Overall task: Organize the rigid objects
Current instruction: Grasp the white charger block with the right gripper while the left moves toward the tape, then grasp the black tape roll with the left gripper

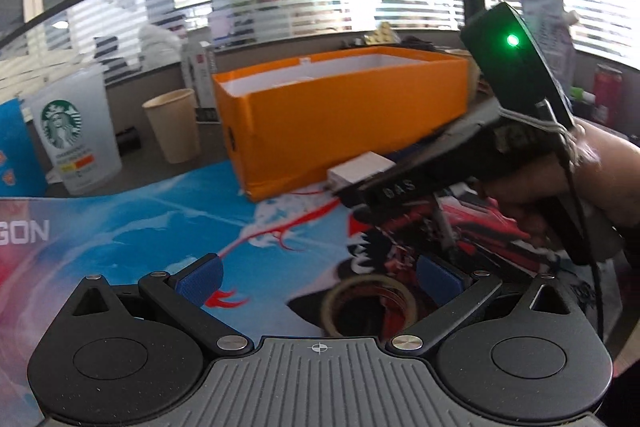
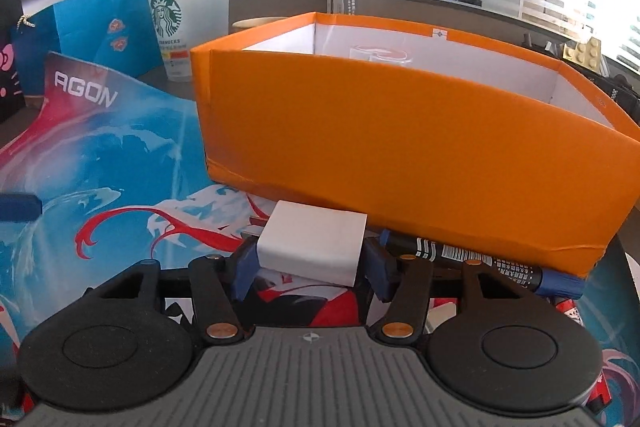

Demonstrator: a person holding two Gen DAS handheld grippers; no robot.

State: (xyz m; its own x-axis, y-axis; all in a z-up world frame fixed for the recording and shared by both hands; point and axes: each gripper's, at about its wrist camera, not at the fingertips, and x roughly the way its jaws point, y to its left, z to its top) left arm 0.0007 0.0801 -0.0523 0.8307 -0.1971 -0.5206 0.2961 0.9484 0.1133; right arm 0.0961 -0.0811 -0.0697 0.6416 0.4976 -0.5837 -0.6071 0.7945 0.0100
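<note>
A white charger block (image 2: pixel 312 243) lies on the printed desk mat in front of the orange box (image 2: pixel 400 139). My right gripper (image 2: pixel 310 265) has its blue pads (image 2: pixel 245 267) pressed on the block's two sides. From the left wrist view, the same block (image 1: pixel 358 171) shows at the tip of the right gripper (image 1: pixel 352 193), close to the orange box (image 1: pixel 340 115). My left gripper (image 1: pixel 320 279) is open above the mat. A roll of tape (image 1: pixel 368 307) lies between its fingers, nearer the right pad (image 1: pixel 436 279), untouched.
A black marker with a blue cap (image 2: pixel 480 263) lies against the box's front wall. A Starbucks cup (image 1: pixel 76 131), a paper cup (image 1: pixel 172 123) and a blue paper bag (image 2: pixel 92 27) stand left of the box. A hand (image 1: pixel 560 195) holds the right gripper.
</note>
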